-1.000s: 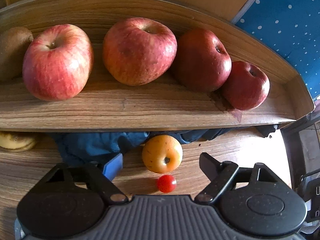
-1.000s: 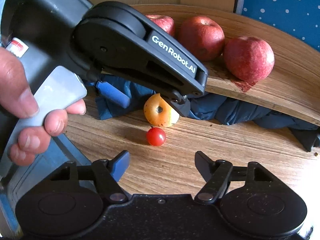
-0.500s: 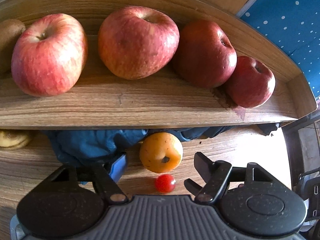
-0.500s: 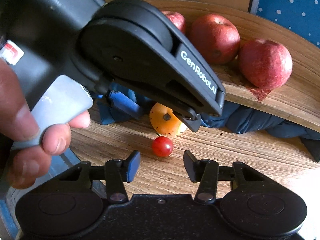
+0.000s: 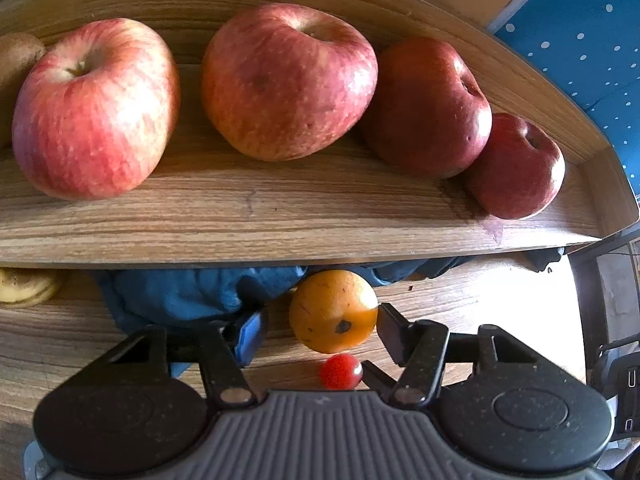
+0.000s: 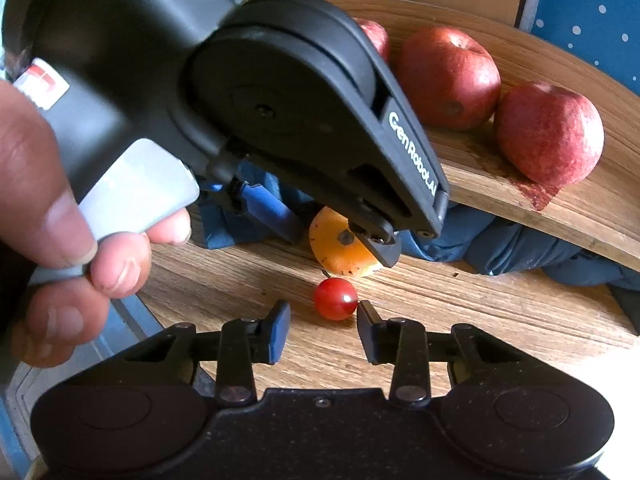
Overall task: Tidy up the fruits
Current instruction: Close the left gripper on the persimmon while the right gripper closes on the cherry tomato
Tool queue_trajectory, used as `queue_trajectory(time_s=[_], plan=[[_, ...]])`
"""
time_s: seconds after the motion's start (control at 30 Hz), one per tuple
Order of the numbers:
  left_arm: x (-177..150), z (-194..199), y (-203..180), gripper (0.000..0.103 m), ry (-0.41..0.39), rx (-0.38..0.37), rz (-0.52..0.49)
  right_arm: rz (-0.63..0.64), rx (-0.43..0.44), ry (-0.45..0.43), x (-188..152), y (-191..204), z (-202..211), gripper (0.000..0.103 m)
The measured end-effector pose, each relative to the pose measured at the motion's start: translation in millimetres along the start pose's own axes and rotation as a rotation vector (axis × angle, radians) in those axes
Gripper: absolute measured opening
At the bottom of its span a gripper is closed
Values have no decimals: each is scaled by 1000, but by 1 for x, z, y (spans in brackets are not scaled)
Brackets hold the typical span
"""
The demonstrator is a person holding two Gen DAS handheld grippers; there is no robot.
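A small orange fruit (image 5: 334, 312) lies on the wooden tabletop (image 5: 480, 300), just under the front edge of a raised wooden shelf (image 5: 280, 232). My left gripper (image 5: 320, 330) straddles it, still open: the black right finger touches the fruit's side, while the blue left pad (image 5: 250, 330) stands a little off it. A red cherry tomato (image 6: 335, 299) sits just in front of the fruit (image 6: 336, 248). My right gripper (image 6: 322, 320) is open, its tips on either side of the tomato's near half. A hand (image 6: 60, 200) holds the left gripper (image 6: 332, 236).
Several red apples (image 5: 288, 80) stand in a row on the shelf, with a kiwi (image 5: 16, 52) at its far left. A crumpled blue cloth (image 5: 180, 292) lies under the shelf behind the fruit. A yellowish fruit (image 5: 24, 286) lies at the left on the tabletop.
The left gripper's fingers have drawn in around the orange fruit. The right gripper has narrowed and come forward up to the cherry tomato.
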State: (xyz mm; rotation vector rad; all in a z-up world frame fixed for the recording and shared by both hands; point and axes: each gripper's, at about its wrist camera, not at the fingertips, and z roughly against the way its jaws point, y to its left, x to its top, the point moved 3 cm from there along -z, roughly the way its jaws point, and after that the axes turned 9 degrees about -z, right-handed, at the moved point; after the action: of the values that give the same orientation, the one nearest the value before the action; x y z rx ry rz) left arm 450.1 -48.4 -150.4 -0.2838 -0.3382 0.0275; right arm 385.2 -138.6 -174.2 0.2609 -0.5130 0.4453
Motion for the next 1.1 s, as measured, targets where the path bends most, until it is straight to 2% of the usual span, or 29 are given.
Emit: queue_trajectory(time_s=[0.4, 0.63, 0.73, 1.1], plan=[[-2, -5, 3, 58, -1, -16, 13, 2, -2, -3, -1, -1, 0, 31], [-3, -5, 5, 52, -6, -32, 14, 7, 2, -4, 0, 0, 2, 30], [-4, -5, 5, 51, -7, -33, 14, 7, 4, -4, -1, 1, 4, 26], [-11, -4, 5, 50, -22, -33, 20, -10, 12, -3, -1, -6, 5, 26]])
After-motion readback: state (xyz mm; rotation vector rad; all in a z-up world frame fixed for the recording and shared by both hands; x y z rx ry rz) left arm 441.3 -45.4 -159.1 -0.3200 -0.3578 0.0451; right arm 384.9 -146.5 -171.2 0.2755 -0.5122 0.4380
